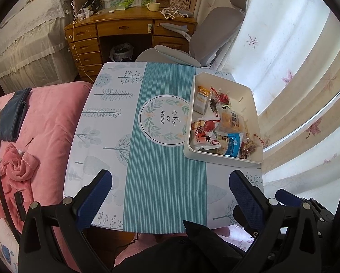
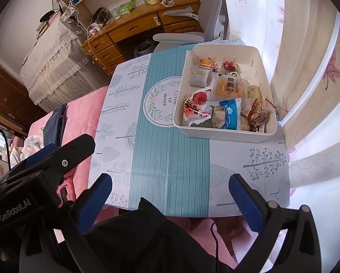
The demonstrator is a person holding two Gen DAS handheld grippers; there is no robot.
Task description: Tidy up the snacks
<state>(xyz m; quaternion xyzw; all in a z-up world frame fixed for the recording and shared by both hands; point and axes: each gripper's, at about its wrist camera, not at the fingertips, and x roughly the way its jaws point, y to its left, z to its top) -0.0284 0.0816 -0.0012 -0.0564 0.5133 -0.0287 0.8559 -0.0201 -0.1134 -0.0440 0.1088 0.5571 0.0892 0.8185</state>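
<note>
1 bin, roughly 10 snacks

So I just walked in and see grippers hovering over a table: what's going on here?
A person holds two grippers above a small table for a snack-tidying job. The left gripper and right gripper are both open and empty. The snack packets all lie in the white bin at the table's far right; nothing is being handled right now.
</note>
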